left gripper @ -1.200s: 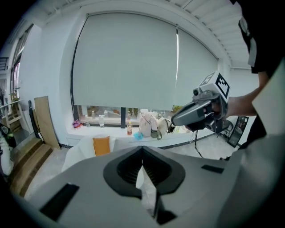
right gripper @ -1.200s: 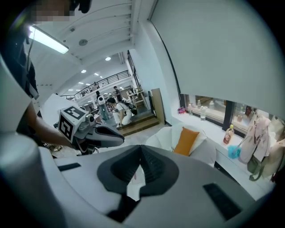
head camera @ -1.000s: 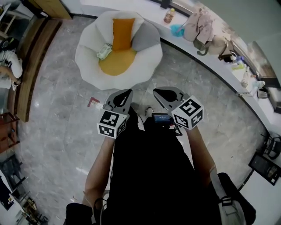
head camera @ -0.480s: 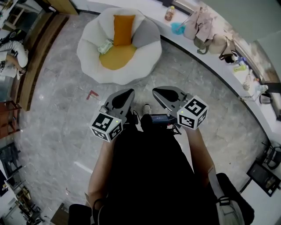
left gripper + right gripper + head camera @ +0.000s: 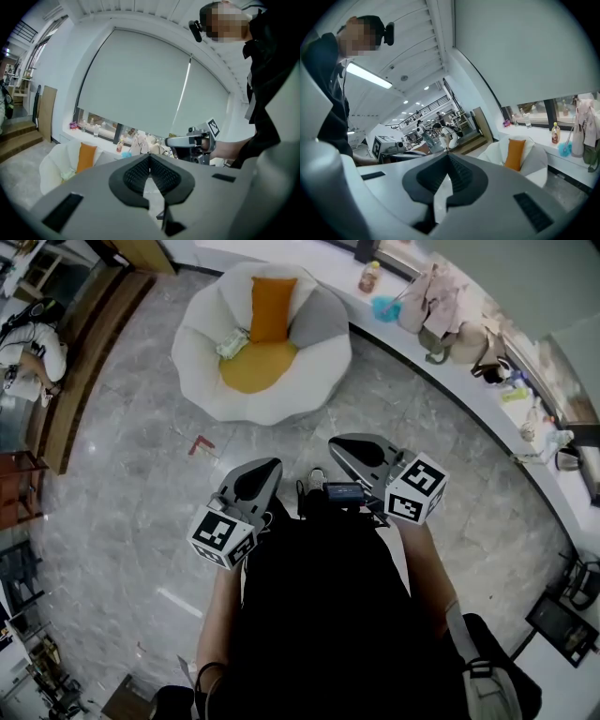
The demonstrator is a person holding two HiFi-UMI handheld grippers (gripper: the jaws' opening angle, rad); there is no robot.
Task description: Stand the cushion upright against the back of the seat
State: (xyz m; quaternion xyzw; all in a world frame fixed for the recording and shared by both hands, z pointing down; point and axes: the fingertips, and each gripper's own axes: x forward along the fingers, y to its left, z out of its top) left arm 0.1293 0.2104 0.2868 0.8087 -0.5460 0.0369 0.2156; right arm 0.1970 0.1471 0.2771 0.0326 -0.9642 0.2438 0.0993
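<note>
step: looks done, hands off | orange cushion [image 5: 272, 307] upright against back of white seat [image 5: 202, 381] | left gripper [image 5: 262, 470], right gripper [image 5: 342, 444]: fingers [image 5: 133, 174] closed tight, empty, well apart from seat | next: probably none; any fix means walking closer

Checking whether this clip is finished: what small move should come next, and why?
Probably none toward the chair; I would simply lower both grippers. The orange cushion already stands upright against the back of the chair, and the left gripper and right gripper are shut, empty and held near the person's body, well away from it.
</note>
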